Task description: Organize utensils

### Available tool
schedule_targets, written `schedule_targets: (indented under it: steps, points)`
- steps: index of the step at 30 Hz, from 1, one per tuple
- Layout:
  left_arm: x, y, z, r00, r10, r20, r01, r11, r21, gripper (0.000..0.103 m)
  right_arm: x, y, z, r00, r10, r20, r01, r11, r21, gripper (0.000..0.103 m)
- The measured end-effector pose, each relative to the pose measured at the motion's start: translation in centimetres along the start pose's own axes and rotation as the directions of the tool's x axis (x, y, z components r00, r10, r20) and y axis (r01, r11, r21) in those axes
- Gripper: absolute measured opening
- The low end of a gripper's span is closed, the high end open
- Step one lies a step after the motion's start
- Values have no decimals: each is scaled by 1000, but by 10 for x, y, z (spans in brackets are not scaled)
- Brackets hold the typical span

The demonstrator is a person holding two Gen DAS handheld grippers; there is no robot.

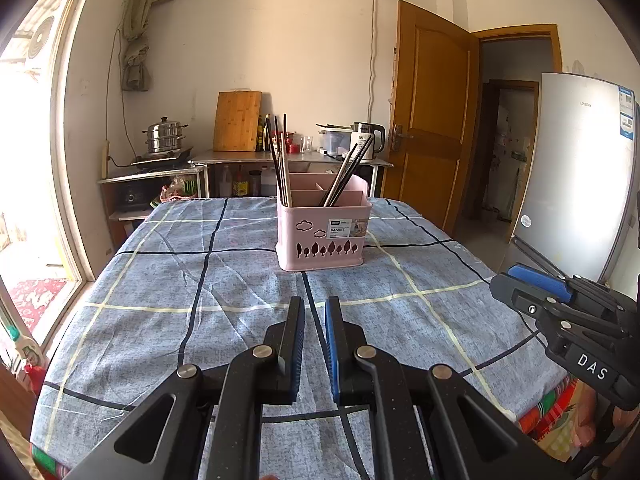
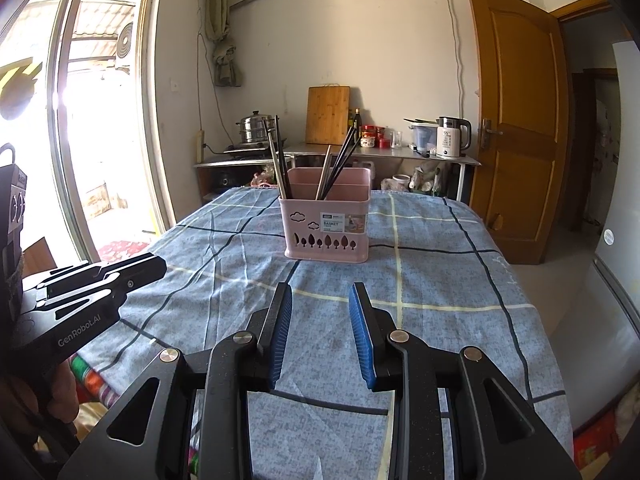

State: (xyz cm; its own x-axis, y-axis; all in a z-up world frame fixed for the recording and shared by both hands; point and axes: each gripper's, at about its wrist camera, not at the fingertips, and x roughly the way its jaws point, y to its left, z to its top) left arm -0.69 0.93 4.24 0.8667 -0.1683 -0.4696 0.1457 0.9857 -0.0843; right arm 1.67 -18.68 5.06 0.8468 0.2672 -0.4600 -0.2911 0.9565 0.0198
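A pink utensil basket (image 1: 322,236) stands upright on the table, ahead of both grippers; it also shows in the right wrist view (image 2: 326,226). Dark and pale chopsticks (image 1: 280,164) lean in its left compartment, and more chopsticks (image 1: 346,178) lean in the right one. My left gripper (image 1: 314,308) hovers over the cloth with its jaws a narrow gap apart and nothing between them. My right gripper (image 2: 320,300) is open and empty, also short of the basket. Each gripper shows in the other's view: the right gripper (image 1: 516,284) at the right, the left gripper (image 2: 156,268) at the left.
A blue checked tablecloth (image 1: 180,280) covers the table. Behind it a metal counter (image 1: 288,158) holds a cutting board, jars and a kettle (image 1: 370,140); a steamer pot (image 1: 165,136) sits at the left. A fridge (image 1: 580,184) and a wooden door (image 1: 432,120) are at the right.
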Motion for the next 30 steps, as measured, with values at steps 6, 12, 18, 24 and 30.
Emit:
schedule_targets:
  steps: [6, 12, 18, 24, 30]
  points:
    - [0, -1, -1, 1000, 4, 1, -4, 1000, 7, 9, 0, 0, -1, 1000, 1, -1, -1, 1000, 2, 31]
    - [-1, -1, -1, 1000, 10, 2, -10, 1000, 8, 9, -1, 1, -1, 1000, 3, -3, -3, 1000, -1, 31]
    - [-2, -2, -2, 1000, 17, 4, -17, 1000, 16, 9, -1, 0, -1, 1000, 2, -5, -2, 1000, -1, 31]
    - [-3, -3, -2, 1000, 21, 7, -21, 1000, 20, 9, -1, 1, -1, 1000, 2, -6, -2, 1000, -2, 31]
    - [-3, -3, -3, 1000, 19, 4, -19, 1000, 19, 9, 0, 2, -2, 1000, 4, -8, -4, 1000, -2, 31]
